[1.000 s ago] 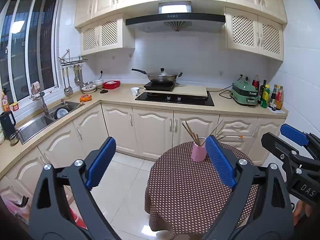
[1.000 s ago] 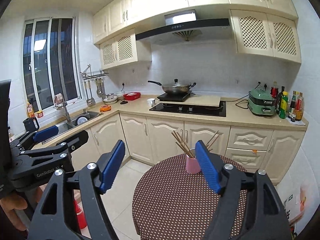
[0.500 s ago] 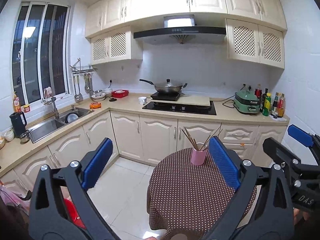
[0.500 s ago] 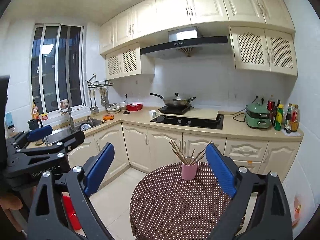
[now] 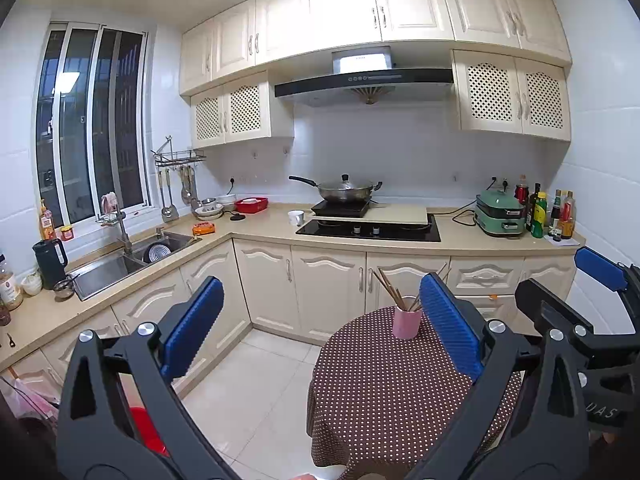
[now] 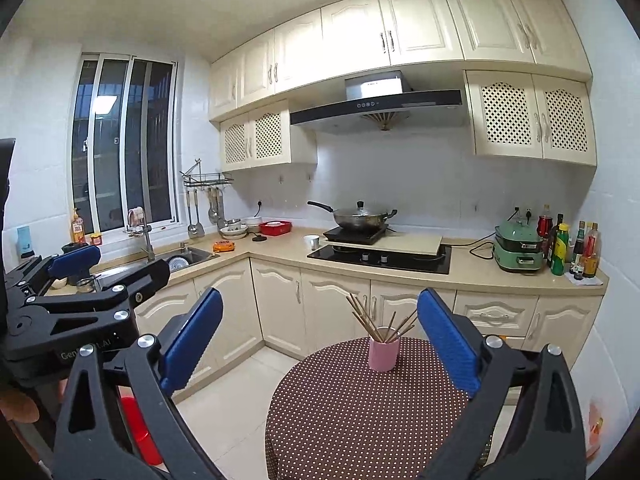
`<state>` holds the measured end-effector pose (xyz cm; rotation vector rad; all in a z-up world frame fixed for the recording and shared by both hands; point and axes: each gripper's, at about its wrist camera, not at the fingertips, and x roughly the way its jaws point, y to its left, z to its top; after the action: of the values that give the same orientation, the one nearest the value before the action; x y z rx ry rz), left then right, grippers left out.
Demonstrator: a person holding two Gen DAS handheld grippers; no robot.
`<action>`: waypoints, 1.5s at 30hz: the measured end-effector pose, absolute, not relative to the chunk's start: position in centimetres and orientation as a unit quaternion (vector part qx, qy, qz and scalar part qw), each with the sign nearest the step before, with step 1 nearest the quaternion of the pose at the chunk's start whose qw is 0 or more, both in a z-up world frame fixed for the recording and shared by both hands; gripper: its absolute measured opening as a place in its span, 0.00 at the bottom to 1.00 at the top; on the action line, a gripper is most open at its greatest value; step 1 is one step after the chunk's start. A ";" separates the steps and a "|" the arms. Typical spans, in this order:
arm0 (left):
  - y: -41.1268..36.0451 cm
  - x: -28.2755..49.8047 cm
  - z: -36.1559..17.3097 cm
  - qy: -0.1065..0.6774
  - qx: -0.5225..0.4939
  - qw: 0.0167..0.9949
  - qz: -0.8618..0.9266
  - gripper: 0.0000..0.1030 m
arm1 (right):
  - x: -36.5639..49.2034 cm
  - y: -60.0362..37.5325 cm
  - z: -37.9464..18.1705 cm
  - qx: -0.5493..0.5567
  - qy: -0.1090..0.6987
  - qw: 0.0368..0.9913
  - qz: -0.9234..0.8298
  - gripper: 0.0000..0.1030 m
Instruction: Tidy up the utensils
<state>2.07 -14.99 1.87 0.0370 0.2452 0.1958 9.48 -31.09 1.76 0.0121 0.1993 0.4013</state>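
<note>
A pink cup (image 5: 406, 322) (image 6: 384, 354) holding several wooden chopsticks (image 5: 390, 290) (image 6: 368, 320) stands upright at the far side of a round table with a brown dotted cloth (image 5: 380, 392) (image 6: 352, 408). My left gripper (image 5: 320, 300) is open, its blue pads wide apart in the air, well short of the cup. My right gripper (image 6: 320, 308) hangs beside it at about the same height. Its jaws are opening, with nothing between them. Each gripper also shows at the edge of the other's view. Neither one touches anything.
An L-shaped counter (image 5: 260, 224) runs behind the table, with a sink (image 5: 120, 260) at the left, a hob and wok (image 5: 344, 192) in the middle, and a green cooker (image 5: 500, 212) and bottles at the right. A red bin (image 6: 140, 432) stands on the white tiled floor.
Both grippers have drawn back and risen a little, so the cup and table look farther off. The right gripper's pads have spread wider.
</note>
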 end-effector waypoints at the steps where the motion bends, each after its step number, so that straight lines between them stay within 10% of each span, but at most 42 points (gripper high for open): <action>1: -14.8 2.0 1.9 0.122 0.018 0.988 0.097 0.94 | 9.4 -31.0 1.8 0.006 0.098 0.975 0.199 0.92; 45: -15.3 0.8 2.6 0.102 0.027 0.988 0.111 0.94 | 8.9 -31.6 2.5 0.010 0.091 0.974 0.207 0.92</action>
<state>0.81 -15.30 2.62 0.0540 0.2052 0.2219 8.93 -31.60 2.52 0.0205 0.1831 0.4176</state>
